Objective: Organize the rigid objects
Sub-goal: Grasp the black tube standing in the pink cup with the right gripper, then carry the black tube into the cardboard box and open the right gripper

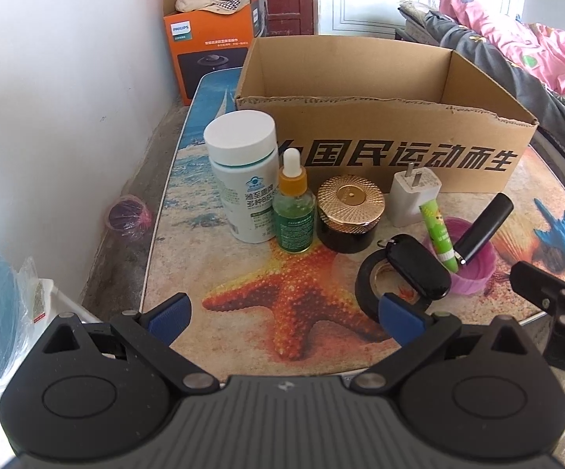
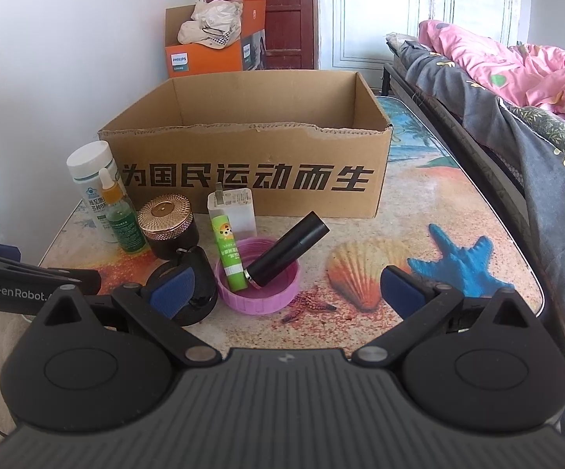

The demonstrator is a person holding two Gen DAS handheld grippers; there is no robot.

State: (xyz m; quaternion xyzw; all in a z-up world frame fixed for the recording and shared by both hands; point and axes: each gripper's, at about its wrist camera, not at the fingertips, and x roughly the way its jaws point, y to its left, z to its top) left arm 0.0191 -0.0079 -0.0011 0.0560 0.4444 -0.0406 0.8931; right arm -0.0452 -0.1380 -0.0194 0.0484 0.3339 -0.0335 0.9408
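An open cardboard box point(image 1: 396, 156) point(image 2: 243, 174) stands at the back of the table. In front of it stand a white pill bottle point(image 1: 241, 176) point(image 2: 89, 187), a green dropper bottle point(image 1: 293, 207) point(image 2: 120, 219), a gold-lidded dark jar point(image 1: 348, 213) point(image 2: 167, 224) and a white charger point(image 1: 413, 195) point(image 2: 233, 211). A pink lid point(image 1: 474, 262) point(image 2: 257, 277) holds a green tube point(image 1: 438, 234) point(image 2: 229, 252) and a black tube point(image 1: 483, 226) point(image 2: 288, 250). A black key fob point(image 1: 417, 265) lies on a black tape roll point(image 1: 372, 289) point(image 2: 196, 285). My left gripper point(image 1: 284, 312) and right gripper point(image 2: 286, 293) stand open, empty, short of the objects.
An orange box point(image 1: 212, 43) point(image 2: 204, 58) of cloth stands behind the table by the white wall. A bed with pink and grey bedding point(image 1: 517, 54) point(image 2: 517, 78) runs along the right. The table's beach-print cover point(image 1: 294, 293) point(image 2: 419, 203) is bare at the right and near front.
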